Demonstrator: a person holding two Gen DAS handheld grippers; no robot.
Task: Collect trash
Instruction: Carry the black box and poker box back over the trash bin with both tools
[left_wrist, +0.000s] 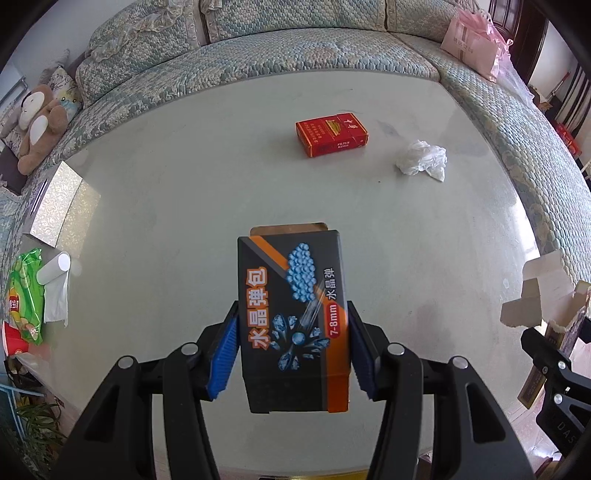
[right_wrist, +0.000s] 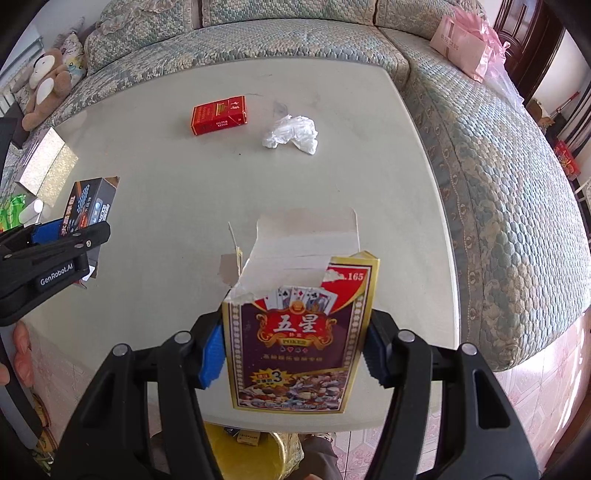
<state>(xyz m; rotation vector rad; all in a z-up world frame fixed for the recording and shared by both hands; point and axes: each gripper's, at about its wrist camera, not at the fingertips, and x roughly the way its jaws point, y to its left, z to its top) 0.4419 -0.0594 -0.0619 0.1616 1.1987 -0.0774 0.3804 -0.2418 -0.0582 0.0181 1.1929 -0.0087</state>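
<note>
Above the counter (left_wrist: 184, 177), the left gripper (left_wrist: 293, 345) is clamping the black box (left_wrist: 293, 317) and the right gripper (right_wrist: 295, 349) the torn card box (right_wrist: 299, 343); both should carry level, since red pack (left_wrist: 331, 136) and tissue (left_wrist: 421, 157) are awaiting collection.

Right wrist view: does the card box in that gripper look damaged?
Yes. The card box held in the right gripper has its top flap torn open, with ragged white cardboard sticking up on its left side.
</note>
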